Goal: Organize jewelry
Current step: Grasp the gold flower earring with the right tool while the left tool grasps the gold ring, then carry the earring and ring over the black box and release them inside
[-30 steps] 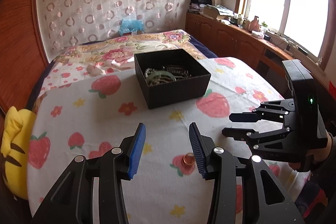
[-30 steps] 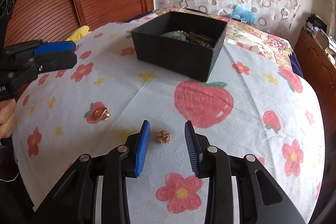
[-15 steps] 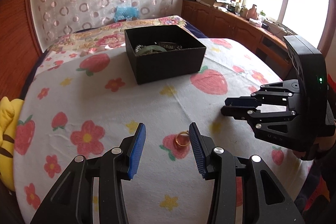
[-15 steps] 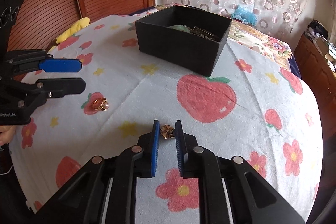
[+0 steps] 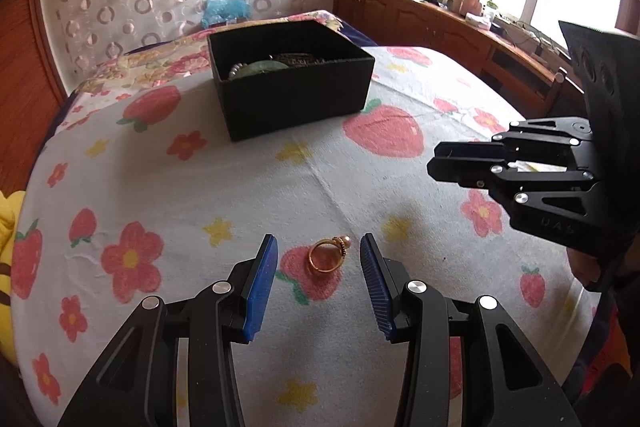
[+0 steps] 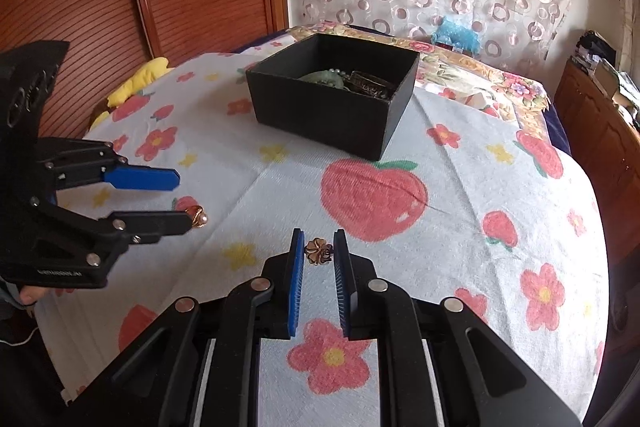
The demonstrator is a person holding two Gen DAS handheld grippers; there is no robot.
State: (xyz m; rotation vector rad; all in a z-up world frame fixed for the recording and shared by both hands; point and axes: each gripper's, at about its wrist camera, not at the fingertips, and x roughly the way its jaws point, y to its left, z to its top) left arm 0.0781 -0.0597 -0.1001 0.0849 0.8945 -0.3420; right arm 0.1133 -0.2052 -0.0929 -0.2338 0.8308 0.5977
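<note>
A gold ring with a pearl [image 5: 327, 254] lies on the fruit-print cloth between the open fingers of my left gripper [image 5: 318, 255]; it also shows in the right wrist view [image 6: 197, 216]. My right gripper [image 6: 319, 251] is shut on a small bronze flower-shaped piece [image 6: 318, 251], held at the fingertips just above the cloth. The right gripper shows in the left wrist view [image 5: 436, 161], with its fingers together. A black open box [image 5: 290, 87] with a green bangle and other jewelry inside stands farther back [image 6: 332, 103].
The table cloth [image 5: 248, 195] covers a rounded table edge. A yellow plush [image 6: 134, 81] lies at the left edge. A wooden panel stands at the left, a bed with a floral cover behind, a wooden counter [image 5: 432, 23] under the window at right.
My left gripper moved forward so the ring now sits between its open fingers. My right gripper closed on the flower piece and holds it.
</note>
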